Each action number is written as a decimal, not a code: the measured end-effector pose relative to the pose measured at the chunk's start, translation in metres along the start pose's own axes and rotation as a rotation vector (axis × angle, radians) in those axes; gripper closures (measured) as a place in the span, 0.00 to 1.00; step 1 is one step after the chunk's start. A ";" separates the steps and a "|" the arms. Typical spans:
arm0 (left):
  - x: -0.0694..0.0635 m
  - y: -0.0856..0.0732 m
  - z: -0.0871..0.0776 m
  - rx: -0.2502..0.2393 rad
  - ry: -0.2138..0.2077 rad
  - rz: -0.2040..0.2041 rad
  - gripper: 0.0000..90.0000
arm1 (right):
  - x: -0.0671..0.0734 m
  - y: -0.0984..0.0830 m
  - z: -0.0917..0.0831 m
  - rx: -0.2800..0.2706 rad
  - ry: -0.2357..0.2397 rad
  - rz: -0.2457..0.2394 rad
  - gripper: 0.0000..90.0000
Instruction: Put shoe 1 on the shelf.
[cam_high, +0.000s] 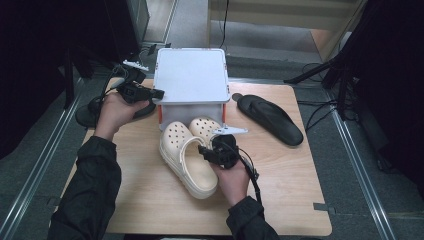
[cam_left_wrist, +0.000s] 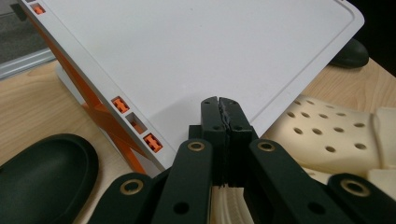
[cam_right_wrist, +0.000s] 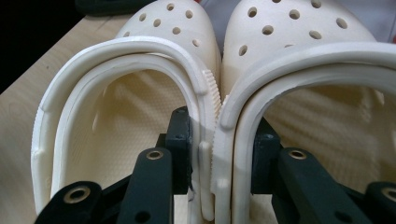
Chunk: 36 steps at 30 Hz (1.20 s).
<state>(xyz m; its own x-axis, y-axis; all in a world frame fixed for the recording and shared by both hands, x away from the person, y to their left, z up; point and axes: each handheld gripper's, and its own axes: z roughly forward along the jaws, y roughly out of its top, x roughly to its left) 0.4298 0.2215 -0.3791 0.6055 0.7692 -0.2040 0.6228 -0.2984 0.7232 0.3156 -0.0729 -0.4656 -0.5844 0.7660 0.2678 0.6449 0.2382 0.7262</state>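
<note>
Nearest to the person, on the wooden table (cam_high: 150, 195), lie the two cream clogs (cam_high: 187, 155) side by side, toes pointing toward the white storage box (cam_high: 190, 75). The right gripper (cam_high: 207, 151) comes from behind the heels, and in the right gripper view its jaws are clamped on the two inner walls of the clogs (cam_right_wrist: 210, 140), one jaw inside each shoe, so both are pinched together as a pair. I judge these foam clogs are light and a little soft, with a matte surface that is not slippery, so this grip at the touching inner edges seems good, though the walls may bend if squeezed too much. Farther, the left gripper (cam_high: 156, 93) rests at the left edge of the box lid (cam_left_wrist: 196, 51), its jaws pressed together with nothing between them. A black sandal (cam_high: 270, 119) lies to the right of the box, another dark shoe (cam_left_wrist: 42, 177) at its left.
</note>
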 end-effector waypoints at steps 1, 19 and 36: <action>0.000 0.000 0.000 -0.001 -0.001 0.001 1.00 | -0.001 0.005 0.003 0.001 0.001 -0.003 0.76; 0.001 -0.001 0.000 -0.004 -0.007 -0.004 1.00 | -0.028 0.057 0.062 0.013 -0.075 0.029 0.76; 0.001 -0.001 0.000 -0.005 -0.010 0.001 1.00 | -0.027 0.073 0.084 -0.009 -0.154 0.046 0.76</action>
<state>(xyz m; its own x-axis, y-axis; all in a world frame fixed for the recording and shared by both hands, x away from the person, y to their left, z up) 0.4298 0.2227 -0.3801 0.6107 0.7635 -0.2099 0.6201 -0.2963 0.7264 0.4198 -0.0261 -0.4734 -0.4713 0.8587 0.2013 0.6643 0.1955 0.7214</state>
